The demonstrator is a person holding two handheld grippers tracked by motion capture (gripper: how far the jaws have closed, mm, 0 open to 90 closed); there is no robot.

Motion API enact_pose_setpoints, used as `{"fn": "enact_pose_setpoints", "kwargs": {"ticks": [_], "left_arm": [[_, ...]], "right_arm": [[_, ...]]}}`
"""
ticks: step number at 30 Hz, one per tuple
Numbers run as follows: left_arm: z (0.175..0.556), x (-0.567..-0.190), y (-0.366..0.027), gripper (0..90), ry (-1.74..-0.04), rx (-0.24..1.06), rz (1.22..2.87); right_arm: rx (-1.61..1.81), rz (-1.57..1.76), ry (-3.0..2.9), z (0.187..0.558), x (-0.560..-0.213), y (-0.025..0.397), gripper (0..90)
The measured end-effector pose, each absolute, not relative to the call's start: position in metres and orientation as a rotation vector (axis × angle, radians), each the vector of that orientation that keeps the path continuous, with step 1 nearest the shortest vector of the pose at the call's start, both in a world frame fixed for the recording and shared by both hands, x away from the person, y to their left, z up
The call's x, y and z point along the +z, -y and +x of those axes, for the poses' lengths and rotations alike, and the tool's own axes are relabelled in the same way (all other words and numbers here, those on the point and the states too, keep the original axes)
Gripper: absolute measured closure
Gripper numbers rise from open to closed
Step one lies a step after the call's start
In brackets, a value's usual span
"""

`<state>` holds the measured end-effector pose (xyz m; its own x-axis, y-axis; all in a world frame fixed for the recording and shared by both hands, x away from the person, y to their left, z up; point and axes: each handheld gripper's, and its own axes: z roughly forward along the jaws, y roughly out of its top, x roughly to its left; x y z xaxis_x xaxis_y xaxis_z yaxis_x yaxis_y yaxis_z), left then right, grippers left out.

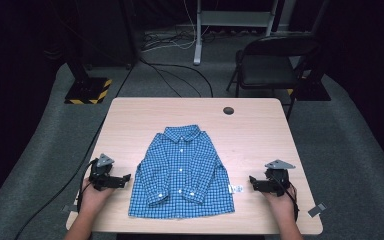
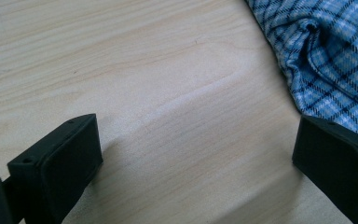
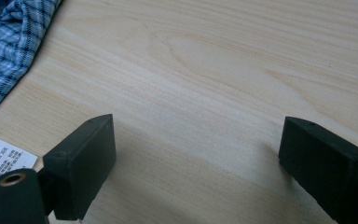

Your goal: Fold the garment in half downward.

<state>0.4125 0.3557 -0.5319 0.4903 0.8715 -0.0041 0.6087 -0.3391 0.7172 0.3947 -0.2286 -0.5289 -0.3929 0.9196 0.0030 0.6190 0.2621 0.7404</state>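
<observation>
The left gripper (image 2: 193, 154) stands low over the wooden table (image 2: 135, 70) with its two black jaws wide apart (only bare wood lies between them). The blue checked shirt (image 2: 326, 60) lies just beside the jaw on the right.

One shirt (image 1: 182, 172), one table (image 1: 250, 135), one chair (image 1: 272, 62), two hand-held grippers.

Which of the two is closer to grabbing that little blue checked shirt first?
Probably the left hand-held gripper. Its open jaws sit right beside the blue checked button-up shirt, with cloth next to one jaw in its own view. The right hand-held gripper, also open, stands farther off beyond the white tag.
</observation>
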Motion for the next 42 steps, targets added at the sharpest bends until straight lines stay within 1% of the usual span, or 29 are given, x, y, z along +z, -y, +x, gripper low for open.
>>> {"fn": "enact_pose_setpoints", "kwargs": {"ticks": [7,19,30,38,42], "left_arm": [[0.412,-0.532,-0.355,0.2,-1.222,0.515,2.072],[0.412,-0.531,-0.357,4.3,-1.226,0.508,2.055],[0.408,-0.518,-0.353,6.7,-1.176,0.5,2.057],[0.407,-0.505,-0.339,9.7,-1.088,0.495,2.074],[0.406,-0.502,-0.335,10.2,-1.07,0.493,2.082]], "right_arm": [[0.938,1.39,-2.111,0.395,-0.529,0.229,9.4],[0.945,1.392,-2.122,0.395,-0.528,0.231,10.0],[0.968,1.376,-2.094,0.391,-0.523,0.232,11.2],[0.992,1.368,-2.082,0.39,-0.521,0.23,11.1],[0.993,1.371,-2.075,0.39,-0.52,0.229,11.5]]}}
